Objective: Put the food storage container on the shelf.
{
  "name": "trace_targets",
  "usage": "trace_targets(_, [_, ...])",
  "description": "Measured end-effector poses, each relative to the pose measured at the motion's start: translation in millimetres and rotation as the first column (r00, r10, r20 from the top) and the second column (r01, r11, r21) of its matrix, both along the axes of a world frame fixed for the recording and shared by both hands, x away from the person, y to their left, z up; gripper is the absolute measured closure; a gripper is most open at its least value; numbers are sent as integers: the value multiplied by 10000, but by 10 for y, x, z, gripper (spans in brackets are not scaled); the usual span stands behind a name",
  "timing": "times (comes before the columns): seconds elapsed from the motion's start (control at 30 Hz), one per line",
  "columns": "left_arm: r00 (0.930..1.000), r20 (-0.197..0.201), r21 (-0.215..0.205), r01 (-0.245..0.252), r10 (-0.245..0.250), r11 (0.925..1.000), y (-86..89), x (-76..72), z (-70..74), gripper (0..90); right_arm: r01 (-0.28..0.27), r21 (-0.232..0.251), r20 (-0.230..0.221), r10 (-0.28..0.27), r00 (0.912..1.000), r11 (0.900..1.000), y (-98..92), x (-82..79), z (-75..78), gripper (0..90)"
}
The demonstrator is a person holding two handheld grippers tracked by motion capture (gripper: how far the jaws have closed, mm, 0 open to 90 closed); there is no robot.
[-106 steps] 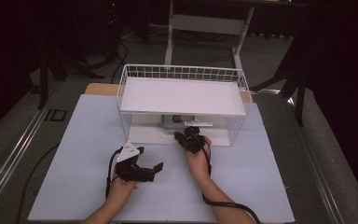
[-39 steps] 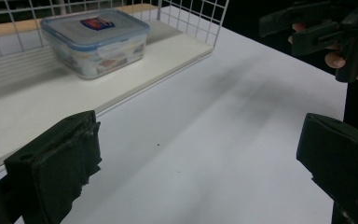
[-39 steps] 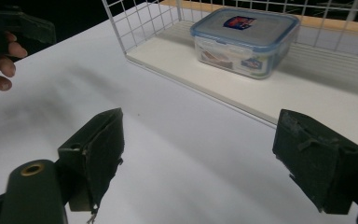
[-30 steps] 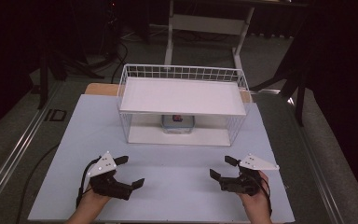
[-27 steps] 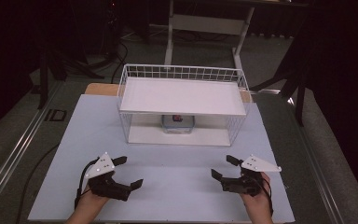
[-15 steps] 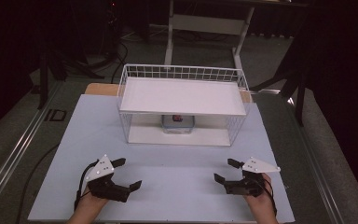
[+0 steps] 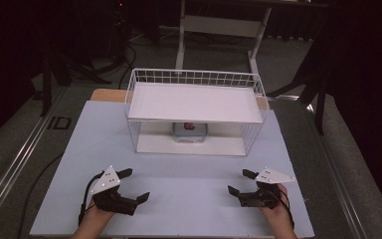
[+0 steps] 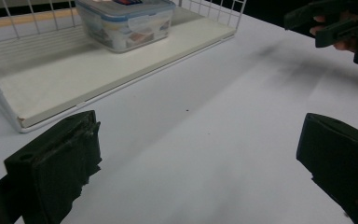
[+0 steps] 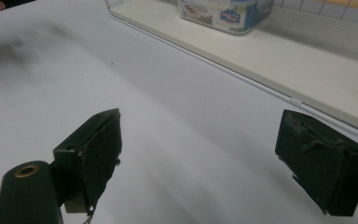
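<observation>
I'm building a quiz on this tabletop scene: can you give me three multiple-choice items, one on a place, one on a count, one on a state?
1. Where is the clear lidded container?
A. on the lower shelf of the white wire rack
B. on the rack's top shelf
C. on the table in front of the rack

2. How many containers are in the rack?
A. three
B. two
C. one

3. How do the left gripper and right gripper stand?
A. both open and empty
B. both shut
C. left shut on the container

Key: 1 A, it sits under the top shelf; 2 C, a single box sits there; 3 A, both pairs of jaws stand wide apart above bare table.
</observation>
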State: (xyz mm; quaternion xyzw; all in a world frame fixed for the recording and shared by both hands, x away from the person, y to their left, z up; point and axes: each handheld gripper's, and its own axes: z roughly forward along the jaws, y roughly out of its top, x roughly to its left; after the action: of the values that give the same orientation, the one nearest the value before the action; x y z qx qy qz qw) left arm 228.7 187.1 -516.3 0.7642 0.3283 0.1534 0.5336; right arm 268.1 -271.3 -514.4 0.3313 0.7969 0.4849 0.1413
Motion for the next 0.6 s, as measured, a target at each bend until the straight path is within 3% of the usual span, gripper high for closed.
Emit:
trace_targets(0.07, [10000, 53, -55, 32, -32, 10000, 0, 4, -3, 4, 10, 11, -18, -10, 10000, 10000, 0, 5, -5, 146])
trace_targets(0.13, [9991, 432, -281, 8, 4, 9996, -3, 11, -16, 5, -7, 57, -85, 7, 10000, 10000, 2, 26, -24, 146])
trace_targets(0.6, [9982, 524, -912, -232, 281, 9956, 59, 21, -2, 5, 43, 232, -97, -41, 9999, 9997, -11, 48, -34, 146])
